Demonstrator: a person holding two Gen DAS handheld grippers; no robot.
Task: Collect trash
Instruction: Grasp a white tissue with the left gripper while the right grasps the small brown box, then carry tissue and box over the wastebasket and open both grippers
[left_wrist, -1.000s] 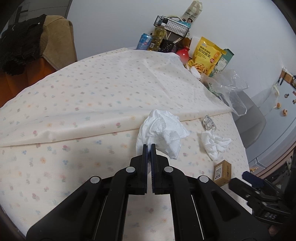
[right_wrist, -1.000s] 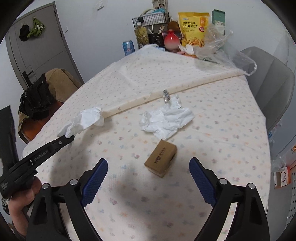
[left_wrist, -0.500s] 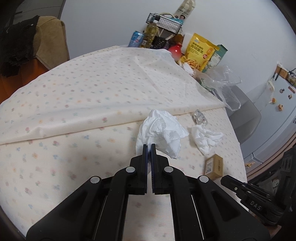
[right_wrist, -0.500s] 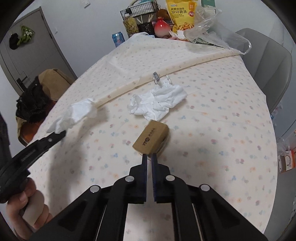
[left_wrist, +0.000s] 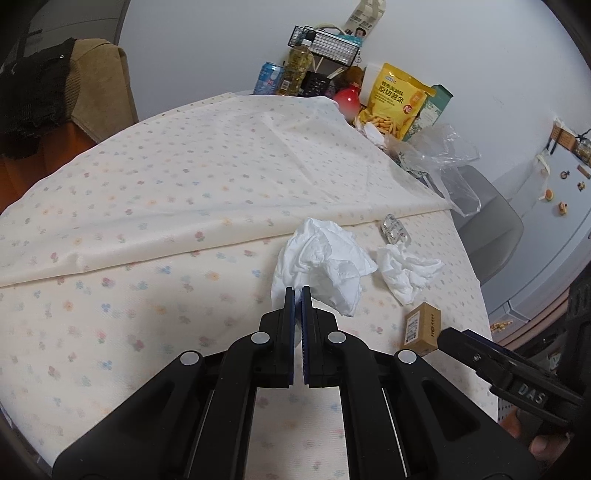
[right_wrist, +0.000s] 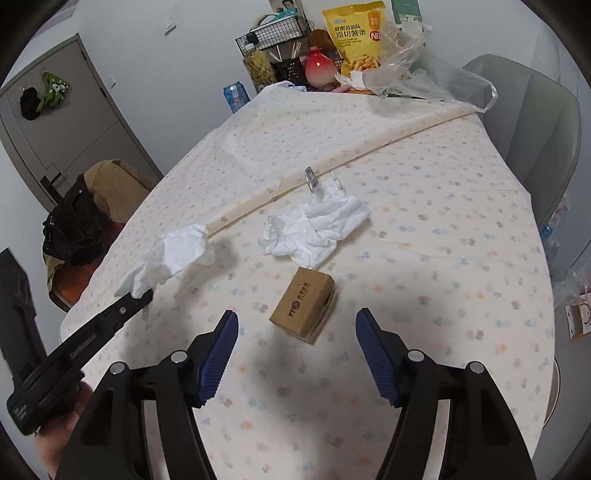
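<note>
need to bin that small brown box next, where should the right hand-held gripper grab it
Grip the small brown box across its two long side faces, coming down from above. It lies flat and turned diagonally, so roll the open right hand-held gripper to match.

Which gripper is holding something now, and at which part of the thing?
The left gripper holds a crumpled white tissue pinched at its near edge. The right gripper is open and empty, before the cardboard box.
</note>
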